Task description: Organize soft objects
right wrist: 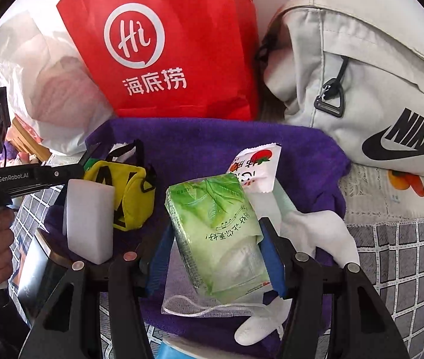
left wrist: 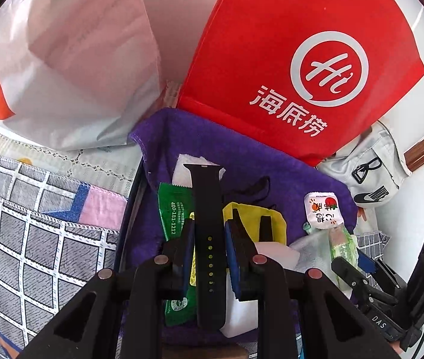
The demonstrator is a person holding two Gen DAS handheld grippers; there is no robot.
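Note:
My left gripper is shut on a black watch strap and holds it above the purple towel. My right gripper is shut on a green tissue pack, held over the same towel. On the towel lie a green wet-wipe sachet, a yellow pouch, a white sponge block, a white snack sachet and a white sock. The right gripper with its green pack shows at the right edge of the left wrist view.
A red paper bag and a white plastic bag stand behind the towel. A grey Nike bag lies at the right. A grey checked cloth covers the table around it. The left gripper's body is at the left.

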